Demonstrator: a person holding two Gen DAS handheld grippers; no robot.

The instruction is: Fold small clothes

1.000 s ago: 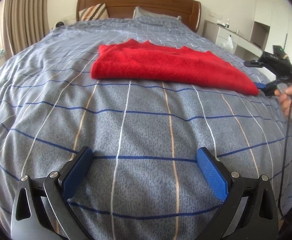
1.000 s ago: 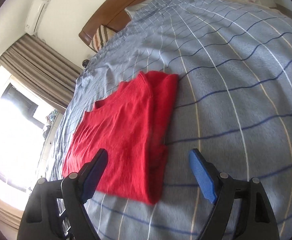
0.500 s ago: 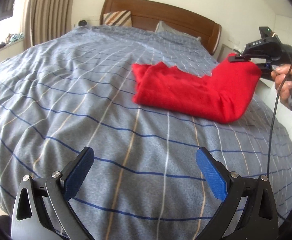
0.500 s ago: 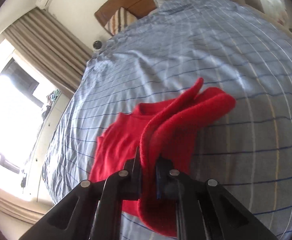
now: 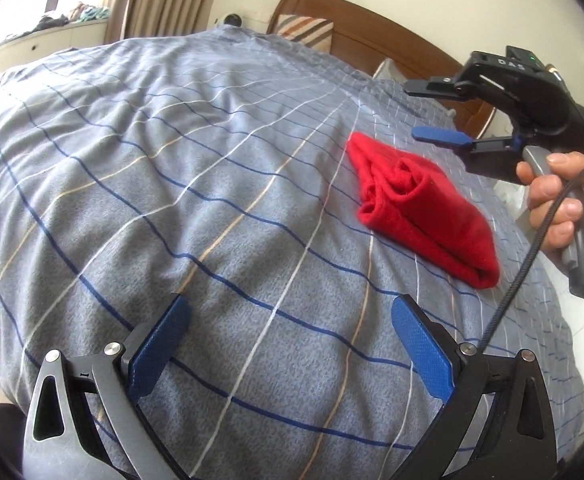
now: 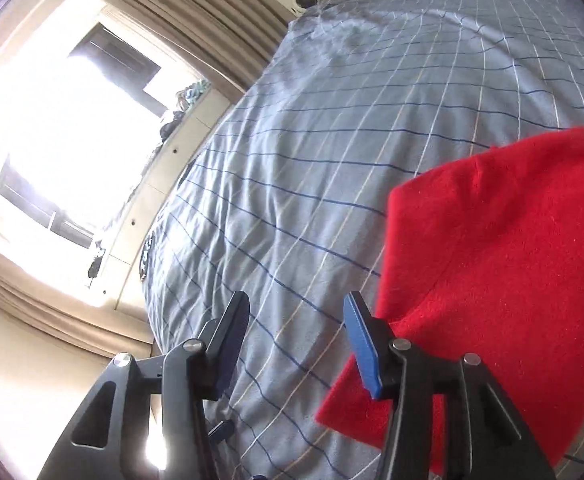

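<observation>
A red knit garment (image 5: 424, 204) lies folded over on the grey checked bedspread (image 5: 195, 184), at the right of the left wrist view. It also fills the right side of the right wrist view (image 6: 500, 264). My left gripper (image 5: 287, 336) is open and empty, low over the bedspread, well short of the garment. My right gripper (image 6: 298, 330) is open and empty; in the left wrist view it (image 5: 432, 110) hovers just above the garment's far end, held by a hand. The garment lies to the right of its fingers.
A wooden headboard (image 5: 376, 36) with a striped pillow (image 5: 308, 30) stands at the far end. Curtains (image 6: 195, 12) and a bright window (image 6: 51, 120) with a low sill lie along the bed's left side. A black cable (image 5: 532, 256) hangs from the right gripper.
My right gripper carried the garment's end over onto the rest, then opened and let it go. The garment is now folded shorter. My left gripper stayed open and swung its view left.
</observation>
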